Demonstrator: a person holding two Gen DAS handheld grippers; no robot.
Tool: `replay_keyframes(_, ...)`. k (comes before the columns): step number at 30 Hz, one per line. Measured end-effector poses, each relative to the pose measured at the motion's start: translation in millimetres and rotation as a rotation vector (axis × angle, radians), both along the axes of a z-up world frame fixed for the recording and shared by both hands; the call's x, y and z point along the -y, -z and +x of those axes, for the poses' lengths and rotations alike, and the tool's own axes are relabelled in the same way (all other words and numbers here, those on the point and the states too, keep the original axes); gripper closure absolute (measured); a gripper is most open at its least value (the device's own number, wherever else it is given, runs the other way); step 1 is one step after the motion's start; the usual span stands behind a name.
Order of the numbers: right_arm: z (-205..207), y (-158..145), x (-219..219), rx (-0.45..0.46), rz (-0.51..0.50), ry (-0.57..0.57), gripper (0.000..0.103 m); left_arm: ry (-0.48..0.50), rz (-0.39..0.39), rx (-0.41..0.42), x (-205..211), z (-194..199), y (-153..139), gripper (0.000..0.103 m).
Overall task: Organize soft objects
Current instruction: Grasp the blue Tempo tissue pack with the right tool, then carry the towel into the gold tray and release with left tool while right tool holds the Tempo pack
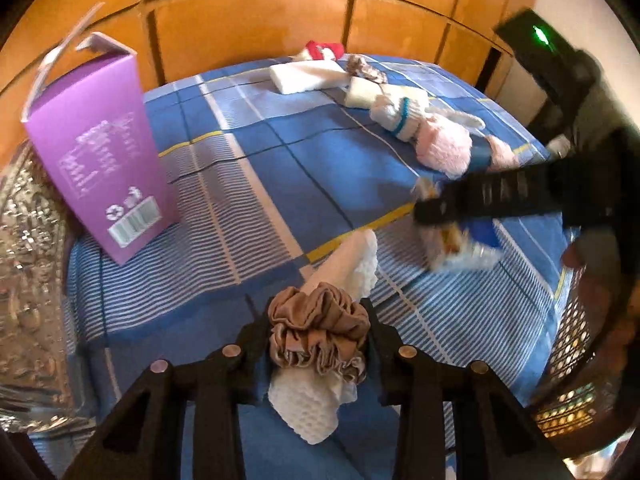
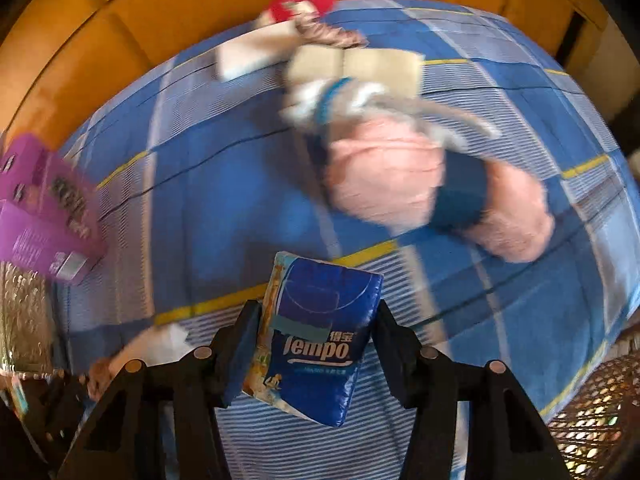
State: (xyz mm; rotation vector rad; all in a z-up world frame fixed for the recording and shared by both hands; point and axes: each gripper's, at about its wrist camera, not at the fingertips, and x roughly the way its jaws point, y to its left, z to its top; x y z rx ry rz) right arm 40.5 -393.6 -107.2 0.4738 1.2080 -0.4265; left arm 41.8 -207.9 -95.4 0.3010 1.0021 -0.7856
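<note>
My left gripper [image 1: 316, 330] is clamped on a tan satin scrunchie [image 1: 318, 330], which sits on top of a white knitted cloth [image 1: 352, 264] — that cloth runs from under the fingers out toward 12 o'clock on the blue plaid sheet [image 1: 248, 184]. My right gripper [image 2: 316, 344] grips a blue Tempo tissue pack [image 2: 320, 336] between both pads, held above the sheet. At 10 o'clock from the left claw a purple carton [image 1: 100, 148] stands upright. At 1 o'clock in the right view lies a pink plush toy [image 2: 388, 168] — beyond it a white sock with a blue band [image 2: 332, 104], blurred.
</note>
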Motion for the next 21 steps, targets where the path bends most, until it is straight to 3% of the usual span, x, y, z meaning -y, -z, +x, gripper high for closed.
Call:
replay_keyframes(5,-7,3,10,0.023,0.062,0.041,0.046,-0.002,-0.061,0.055,3,6,-38,0.066)
replay_keyframes(13,3,6,-3,0.018,0.025,0.011,0.046,-0.013,-0.108,0.099,43,53,-103,0.066)
replay_keyframes(18,14,7,-11,-0.005,-0.026,-0.035,0.046,-0.134,-0.138,0.141,38,115,-147,0.066)
replay_keyframes(21,18,10,-14,-0.018,-0.046,-0.052,0.046,-0.268,-0.145,0.193,3,157,-171,0.066)
